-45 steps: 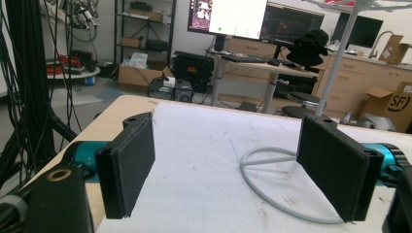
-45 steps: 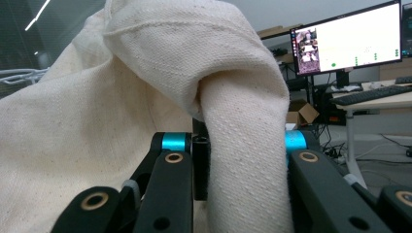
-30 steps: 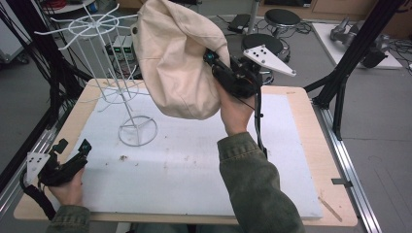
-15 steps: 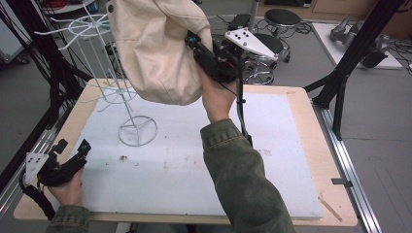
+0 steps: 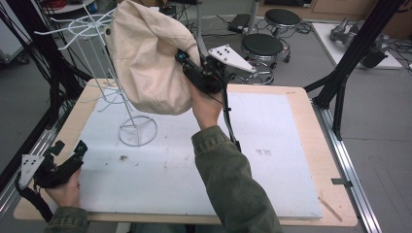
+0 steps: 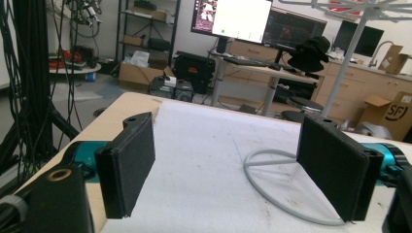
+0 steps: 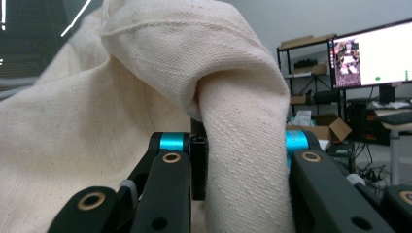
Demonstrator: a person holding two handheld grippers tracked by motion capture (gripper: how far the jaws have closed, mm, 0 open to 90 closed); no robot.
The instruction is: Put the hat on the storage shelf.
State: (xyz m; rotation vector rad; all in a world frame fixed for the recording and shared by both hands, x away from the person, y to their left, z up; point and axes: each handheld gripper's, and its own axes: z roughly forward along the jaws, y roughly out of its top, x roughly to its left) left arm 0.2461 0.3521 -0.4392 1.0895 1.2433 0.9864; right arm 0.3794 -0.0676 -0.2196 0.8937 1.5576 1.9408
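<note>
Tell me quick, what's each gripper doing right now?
Left gripper: open, jaws wide apart, holding nothing, low over the table.
Right gripper: shut on the bag, lifted beside the wire rack.

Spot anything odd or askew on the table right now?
Nothing damaged. The cream cloth bag hangs bunched from the right gripper beside the white wire rack, not on a hook. Small dark specks mark the white mat.

Coarse matt cream cloth bag (image 5: 148,63); glossy white wire rack (image 5: 104,87).
</note>
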